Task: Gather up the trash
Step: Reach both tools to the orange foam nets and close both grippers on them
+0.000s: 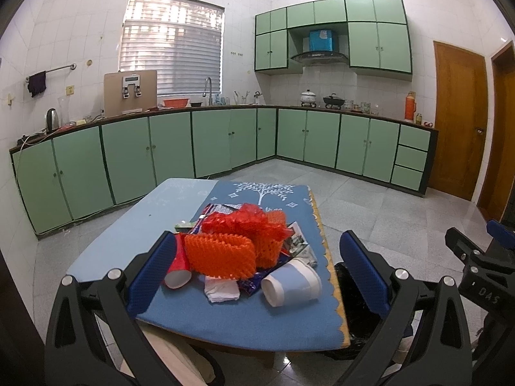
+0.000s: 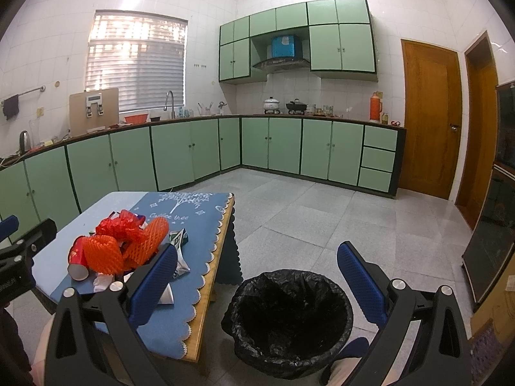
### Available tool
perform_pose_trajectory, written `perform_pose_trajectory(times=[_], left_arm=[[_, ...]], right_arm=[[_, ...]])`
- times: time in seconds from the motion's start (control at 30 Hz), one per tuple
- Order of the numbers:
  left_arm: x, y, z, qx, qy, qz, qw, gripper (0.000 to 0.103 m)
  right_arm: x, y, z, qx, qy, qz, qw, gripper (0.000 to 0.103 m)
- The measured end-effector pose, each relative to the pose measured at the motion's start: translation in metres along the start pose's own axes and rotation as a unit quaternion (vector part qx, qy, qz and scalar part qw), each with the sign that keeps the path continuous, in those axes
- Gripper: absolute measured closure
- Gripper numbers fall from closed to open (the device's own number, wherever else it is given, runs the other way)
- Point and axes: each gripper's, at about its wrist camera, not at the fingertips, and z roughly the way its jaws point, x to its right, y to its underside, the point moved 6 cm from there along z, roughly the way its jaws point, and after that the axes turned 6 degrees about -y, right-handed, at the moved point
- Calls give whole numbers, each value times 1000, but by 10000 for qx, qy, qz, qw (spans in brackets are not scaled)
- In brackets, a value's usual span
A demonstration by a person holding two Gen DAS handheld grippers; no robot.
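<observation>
A heap of trash lies on the low table [image 1: 135, 225]: orange foam fruit nets [image 1: 222, 255], a red mesh net [image 1: 254, 222], a tipped red paper cup [image 1: 177, 271], a tipped white and blue paper cup [image 1: 291, 284], a crumpled white tissue [image 1: 222, 291] and printed wrappers [image 1: 297, 241]. My left gripper [image 1: 257, 270] is open, its blue fingers spread either side of the heap, touching nothing. My right gripper [image 2: 257, 276] is open above a bin lined with a black bag [image 2: 289, 318], which stands on the floor right of the table. The same heap [image 2: 112, 244] shows at the left in the right wrist view.
A blue cloth [image 2: 180, 315] with a scalloped edge covers the table's right part. Green cabinets [image 1: 167, 148] run along two walls behind. Wooden doors [image 2: 431, 119] stand at the right. Grey tiled floor [image 2: 322, 212] lies between the table and the cabinets.
</observation>
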Motion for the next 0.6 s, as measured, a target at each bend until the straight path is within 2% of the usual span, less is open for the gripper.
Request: perform_pose_trajectory(times=[0.27, 0.5, 0.6], left_arm=[[-32, 7, 32, -135, -399, -117, 9990, 5], [-51, 14, 71, -198, -514, -117, 9984, 5], [-52, 18, 86, -306, -404, -131, 9986, 12]], right_arm=[[-20, 0, 30, -104, -300, -136, 9994, 8], [-50, 0, 72, -296, -753, -215, 9965, 23], [-60, 3, 85, -422, -915, -228, 9947, 34]])
